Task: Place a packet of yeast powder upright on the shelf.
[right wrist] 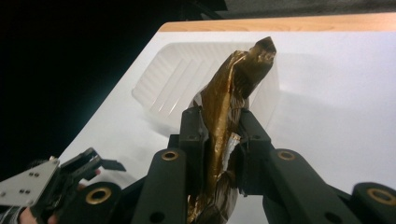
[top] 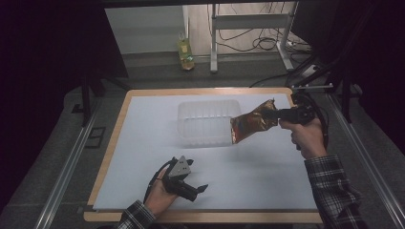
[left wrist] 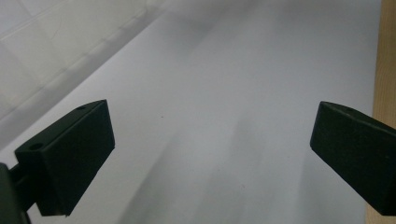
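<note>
A crumpled gold-brown foil bag (top: 250, 121) hangs in the air at the right edge of a clear plastic tub (top: 205, 121), partly over its rim. My right gripper (top: 278, 114) is shut on the bag's end. In the right gripper view the bag (right wrist: 233, 88) is pinched between the two black jaws and sticks out toward the tub (right wrist: 173, 79). My left gripper (top: 200, 190) rests low near the table's front edge, open, with nothing between its fingers (left wrist: 70, 154). That left gripper (right wrist: 105, 164) also appears at the bottom left of the right gripper view.
A white sheet (top: 143, 143) covers a wooden table (top: 205, 90). A bottle of yellow liquid (top: 185, 52) stands on the floor beyond the table, near metal frame legs and cables. Metal rails run along both sides.
</note>
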Tool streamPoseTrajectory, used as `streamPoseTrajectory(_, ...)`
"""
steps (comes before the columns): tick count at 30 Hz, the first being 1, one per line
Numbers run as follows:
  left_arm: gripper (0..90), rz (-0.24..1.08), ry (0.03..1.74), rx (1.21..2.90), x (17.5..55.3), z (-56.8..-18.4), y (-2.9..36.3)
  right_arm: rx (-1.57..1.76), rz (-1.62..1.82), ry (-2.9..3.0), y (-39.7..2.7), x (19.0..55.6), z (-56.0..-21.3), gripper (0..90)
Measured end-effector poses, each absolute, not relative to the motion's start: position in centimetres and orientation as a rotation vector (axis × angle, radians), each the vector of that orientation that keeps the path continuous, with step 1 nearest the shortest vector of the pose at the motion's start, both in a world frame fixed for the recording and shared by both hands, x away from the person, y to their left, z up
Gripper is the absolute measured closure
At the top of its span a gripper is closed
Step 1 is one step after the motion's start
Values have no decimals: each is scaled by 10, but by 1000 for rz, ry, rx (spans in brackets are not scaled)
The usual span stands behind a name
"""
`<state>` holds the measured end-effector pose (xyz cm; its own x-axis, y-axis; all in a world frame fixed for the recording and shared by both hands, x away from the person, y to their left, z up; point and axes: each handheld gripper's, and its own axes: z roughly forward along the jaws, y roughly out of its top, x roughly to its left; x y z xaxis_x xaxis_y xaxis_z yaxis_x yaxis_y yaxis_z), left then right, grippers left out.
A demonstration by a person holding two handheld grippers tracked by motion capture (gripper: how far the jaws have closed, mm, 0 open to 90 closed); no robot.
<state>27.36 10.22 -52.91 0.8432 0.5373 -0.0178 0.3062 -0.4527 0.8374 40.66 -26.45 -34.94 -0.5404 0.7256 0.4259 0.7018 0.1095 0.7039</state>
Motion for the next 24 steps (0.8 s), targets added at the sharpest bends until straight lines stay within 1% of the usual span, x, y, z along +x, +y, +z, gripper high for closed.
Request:
streamPoseTrajectory(14, 0, 322, 609, 2061, 273, -528, 102, 1503, 1397, 2263, -247, 438, -335, 755)
streamPoseTrajectory(24, 0, 317, 610, 2052, 273, -528, 102, 1521, 1313, 2246, -232, 462, -337, 755)
